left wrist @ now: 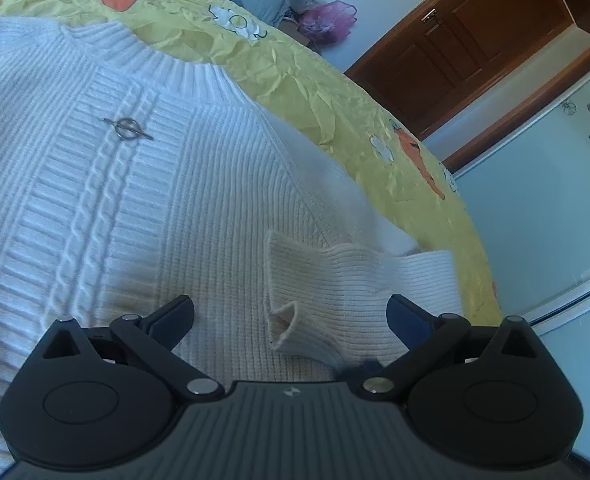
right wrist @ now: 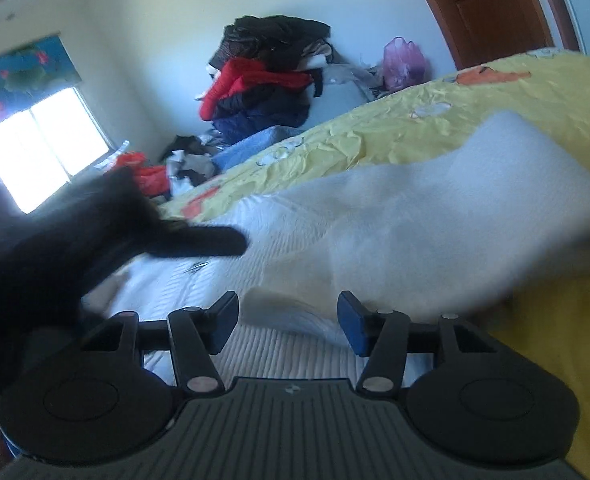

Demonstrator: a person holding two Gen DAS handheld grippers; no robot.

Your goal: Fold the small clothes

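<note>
Left wrist: white cable-knit sweater [left wrist: 143,184] flat, sleeve folded across; both tools spread

Folded sleeve cuff [left wrist: 291,300] lies on the white sweater [left wrist: 143,200] between your left gripper's [left wrist: 291,312] spread fingers; yellow bedsheet [left wrist: 315,80] beyond the sweater's collar lies bare.
</note>
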